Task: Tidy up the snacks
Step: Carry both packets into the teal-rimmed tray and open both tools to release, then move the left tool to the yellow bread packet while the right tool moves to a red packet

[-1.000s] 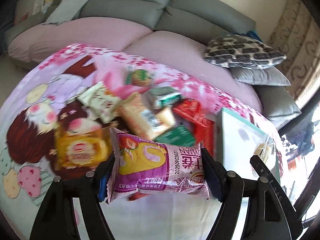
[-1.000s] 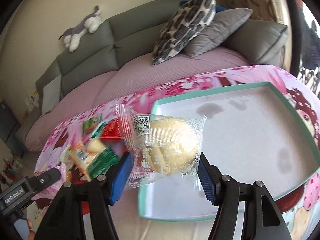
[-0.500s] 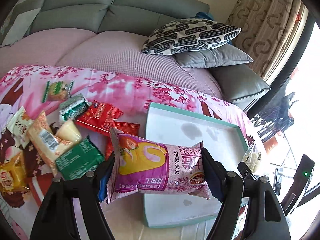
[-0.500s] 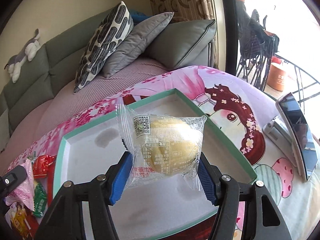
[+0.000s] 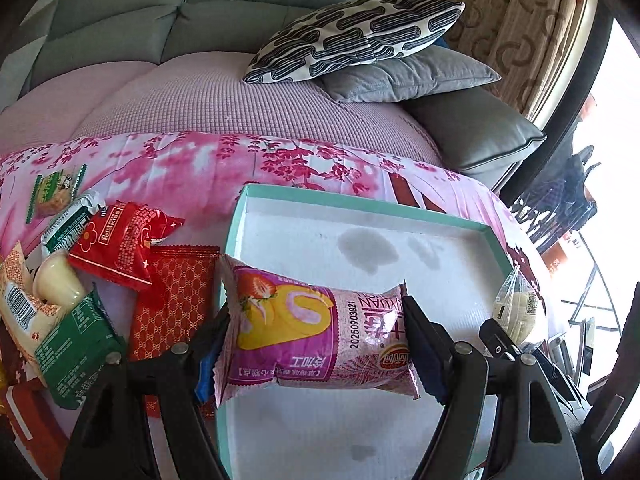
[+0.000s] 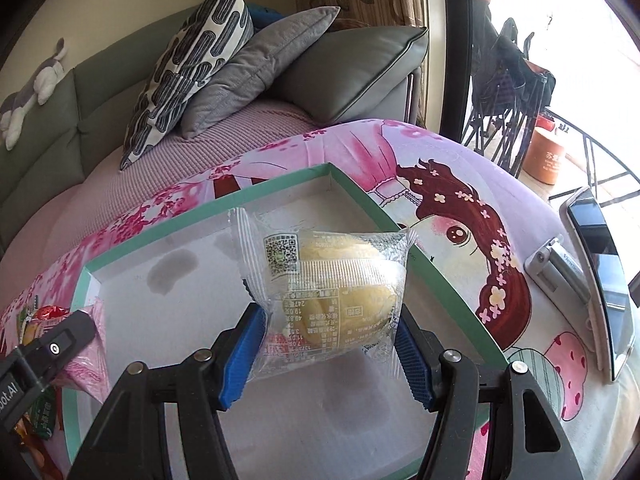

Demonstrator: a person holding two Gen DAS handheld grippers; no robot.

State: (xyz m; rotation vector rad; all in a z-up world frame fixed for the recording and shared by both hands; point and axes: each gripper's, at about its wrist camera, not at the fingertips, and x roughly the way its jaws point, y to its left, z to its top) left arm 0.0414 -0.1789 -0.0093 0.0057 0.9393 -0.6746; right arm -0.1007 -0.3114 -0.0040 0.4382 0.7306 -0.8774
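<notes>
While your left gripper point(image 5: 316, 344) pinches the pink cake pack point(image 5: 316, 340) and the right gripper point(image 6: 326, 344) the bun point(image 6: 336, 288), lower both gently into the tray point(image 5: 360, 206) (well apart).

pink pack point(image 5: 316, 336): glossy film, between left fingers | clear bag point(image 6: 332, 292): crinkly plastic, between right fingers | tray point(image 5: 360, 204): matt card

Your pink cartoon-print cloth point(image 5: 192, 168) carries the teal-rimmed tray point(image 5: 360, 204) centre, loose snack packets point(image 5: 120, 240) left, a phone point(image 6: 600, 256) far right.
</notes>
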